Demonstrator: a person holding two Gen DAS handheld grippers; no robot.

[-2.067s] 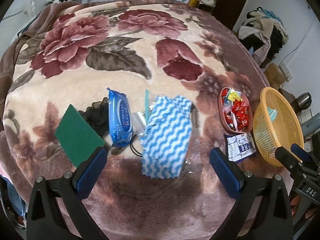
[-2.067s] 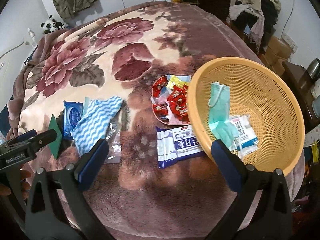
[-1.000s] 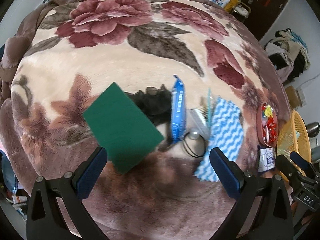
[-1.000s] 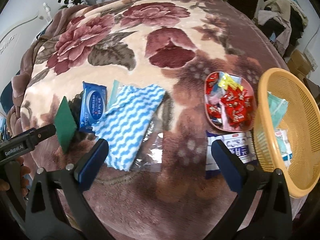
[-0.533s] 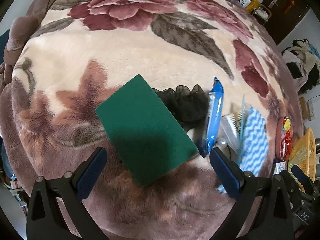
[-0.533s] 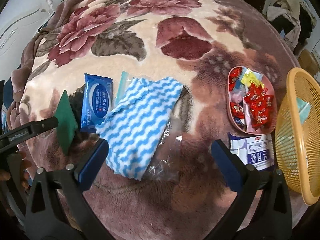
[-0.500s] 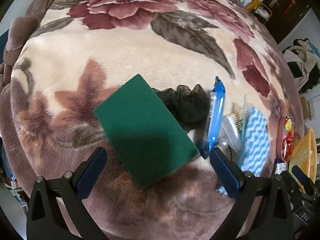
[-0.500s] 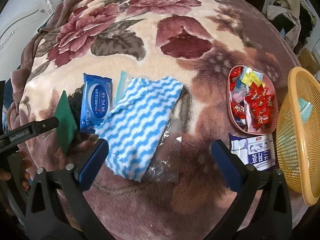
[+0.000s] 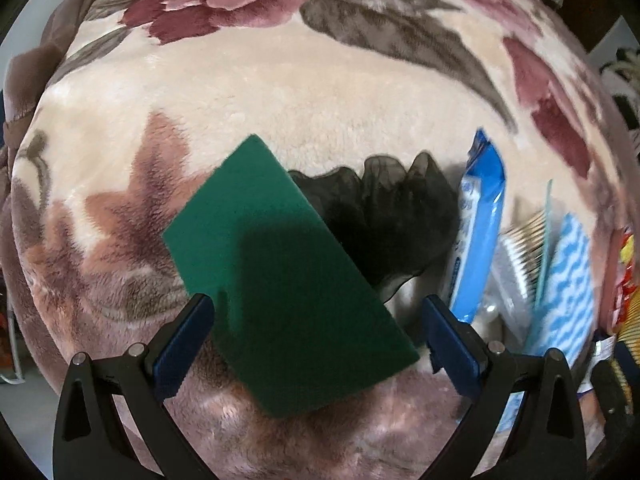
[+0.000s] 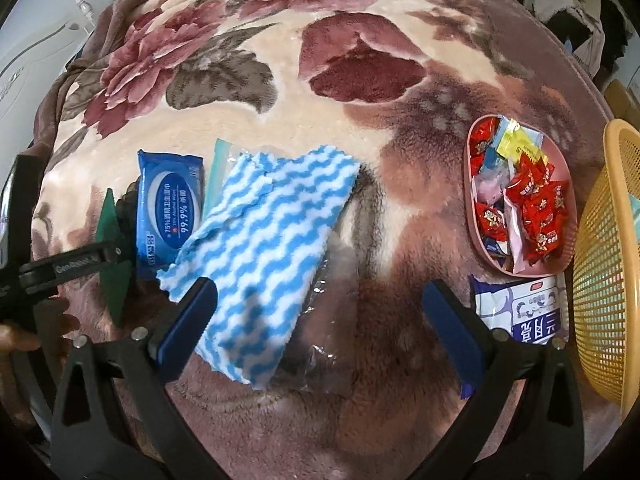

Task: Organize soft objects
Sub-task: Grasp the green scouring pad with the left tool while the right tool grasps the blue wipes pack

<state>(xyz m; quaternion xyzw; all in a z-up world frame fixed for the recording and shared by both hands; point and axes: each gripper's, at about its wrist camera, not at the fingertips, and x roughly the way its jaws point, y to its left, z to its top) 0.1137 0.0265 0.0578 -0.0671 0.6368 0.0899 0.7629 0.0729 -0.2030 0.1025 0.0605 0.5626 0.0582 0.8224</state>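
Lying between spread left tongs | green scouring pad | floral blanket

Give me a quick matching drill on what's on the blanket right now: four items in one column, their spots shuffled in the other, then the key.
Items:
1. green scouring pad
2. blue-and-white wavy cloth
3. red candy wrappers
4. black gauze scrunchie

Places:
A. inside the pink oval dish
B. between the open left gripper's fingers
C. partly tucked under the pad, beside the blue wet-wipes pack
D. lying over a clear plastic bag, ahead of the right gripper

Pairs: 1-B, 2-D, 3-A, 4-C
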